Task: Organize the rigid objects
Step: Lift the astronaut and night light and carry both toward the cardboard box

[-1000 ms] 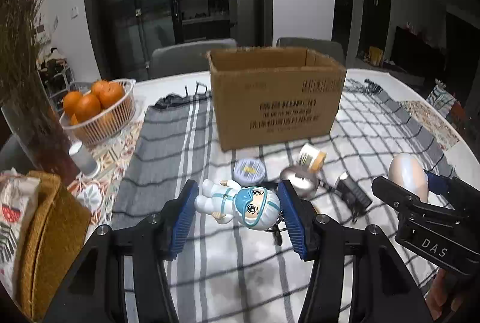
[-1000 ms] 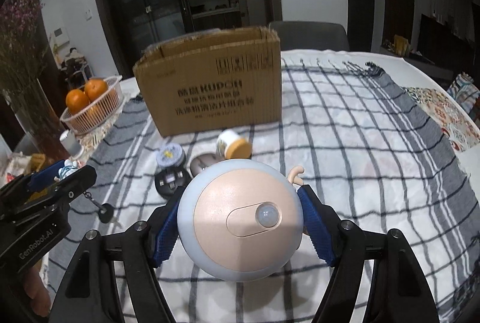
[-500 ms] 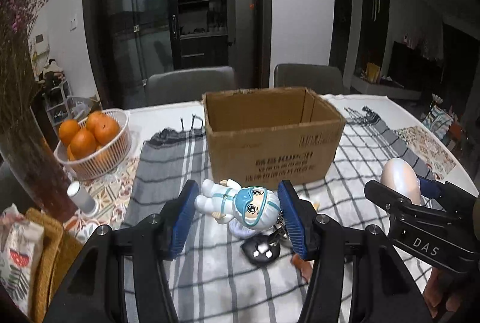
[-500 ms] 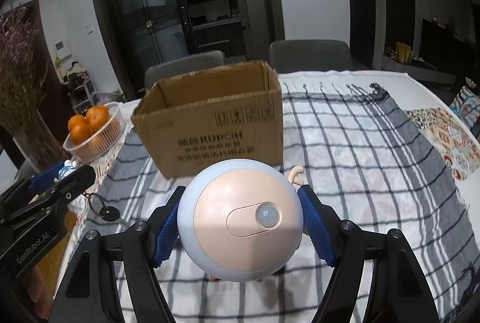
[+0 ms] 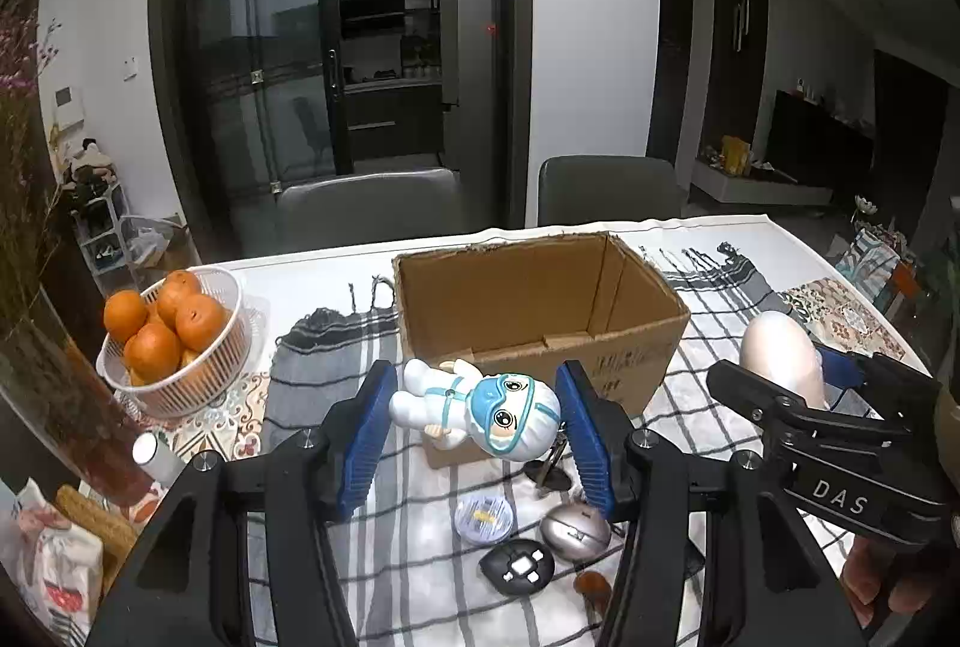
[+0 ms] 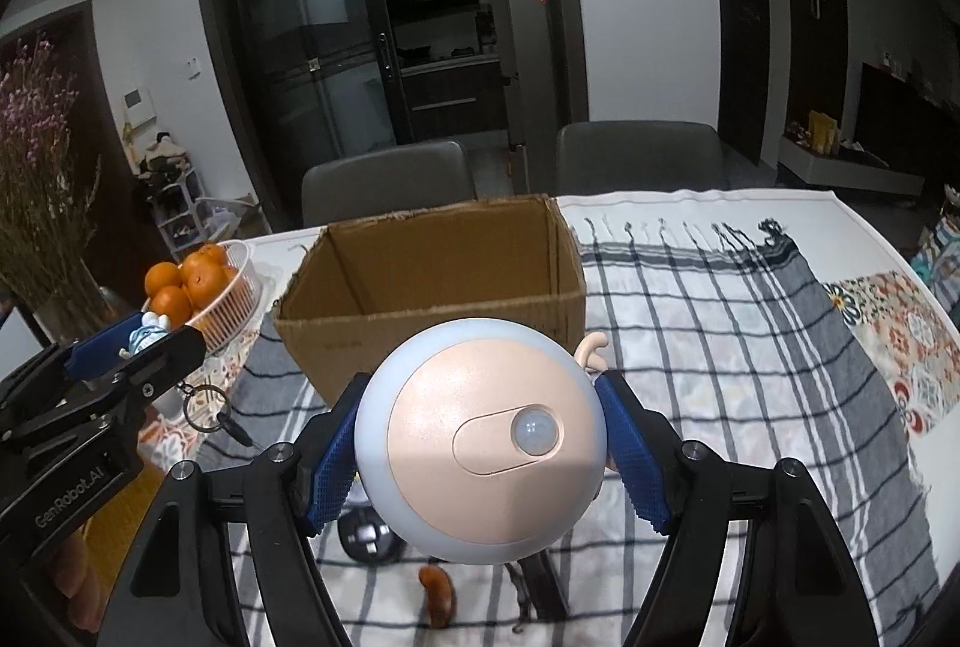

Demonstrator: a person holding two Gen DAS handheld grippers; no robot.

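Observation:
My left gripper (image 5: 477,422) is shut on a small white-and-teal doll figure (image 5: 480,404), held in the air just in front of the open cardboard box (image 5: 540,311); a key ring hangs from the doll. My right gripper (image 6: 480,443) is shut on a round pink-and-blue night light (image 6: 480,443), also raised before the box (image 6: 432,287). The right gripper with the light shows at the right of the left wrist view (image 5: 780,359). The left gripper shows at the left of the right wrist view (image 6: 132,347). The box looks empty inside.
On the checked cloth (image 6: 720,347) below lie a round clear tin (image 5: 485,518), a silver mouse-like object (image 5: 575,530), a black key fob (image 5: 517,566) and a small brown piece (image 6: 438,596). A basket of oranges (image 5: 174,341) and a vase of dried flowers (image 6: 42,203) stand left.
Both grippers have risen with their objects and come closer to the box; I now look down into its open top. The small items have dropped lower in view.

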